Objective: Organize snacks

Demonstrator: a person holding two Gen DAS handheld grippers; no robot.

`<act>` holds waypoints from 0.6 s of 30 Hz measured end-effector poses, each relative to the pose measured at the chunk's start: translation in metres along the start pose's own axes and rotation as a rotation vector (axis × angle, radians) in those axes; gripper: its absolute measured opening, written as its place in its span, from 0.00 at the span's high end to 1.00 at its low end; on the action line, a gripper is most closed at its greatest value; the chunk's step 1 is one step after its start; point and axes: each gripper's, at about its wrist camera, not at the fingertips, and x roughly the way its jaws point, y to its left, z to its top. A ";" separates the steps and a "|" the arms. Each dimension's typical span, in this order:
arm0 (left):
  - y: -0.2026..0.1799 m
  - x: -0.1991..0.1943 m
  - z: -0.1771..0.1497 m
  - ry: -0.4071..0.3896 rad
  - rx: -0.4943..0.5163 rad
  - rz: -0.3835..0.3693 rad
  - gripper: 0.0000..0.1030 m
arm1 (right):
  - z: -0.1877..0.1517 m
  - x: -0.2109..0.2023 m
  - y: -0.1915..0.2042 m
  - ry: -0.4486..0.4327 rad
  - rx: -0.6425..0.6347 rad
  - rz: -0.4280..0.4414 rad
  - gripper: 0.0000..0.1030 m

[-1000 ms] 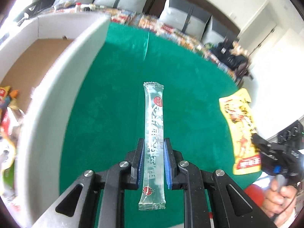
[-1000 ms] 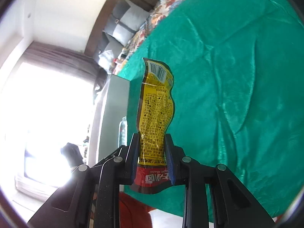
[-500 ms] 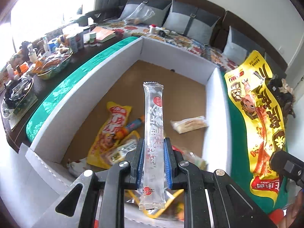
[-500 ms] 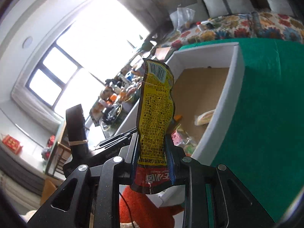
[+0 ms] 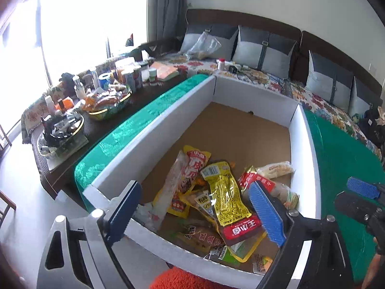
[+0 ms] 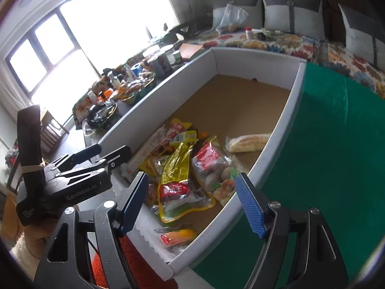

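Green tablecloth [image 6: 324,144] beside box [image 6: 276,130]; both claws empty.

Box [image 5: 154,130] white, brown floor; cloth [image 5: 341,159] green; packet [image 5: 226,195] yellow-red.
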 end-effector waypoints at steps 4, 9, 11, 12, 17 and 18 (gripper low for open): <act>0.001 -0.027 0.011 -0.083 -0.002 0.062 0.00 | 0.015 -0.019 0.005 -0.080 -0.039 -0.120 0.12; 0.000 -0.030 0.018 -0.029 0.004 0.151 0.00 | 0.019 -0.015 0.008 -0.039 -0.044 -0.200 0.11; -0.001 -0.037 0.017 -0.045 0.008 0.167 0.00 | 0.017 -0.011 0.014 -0.026 -0.056 -0.195 0.11; -0.002 -0.040 0.016 -0.044 0.013 0.168 0.00 | 0.016 -0.012 0.017 -0.021 -0.066 -0.197 0.11; -0.004 -0.034 0.015 0.048 0.042 0.088 0.00 | 0.014 -0.010 0.031 -0.008 -0.097 -0.207 0.11; -0.002 -0.034 0.015 0.050 0.030 0.081 0.00 | 0.014 -0.010 0.033 -0.004 -0.098 -0.207 0.11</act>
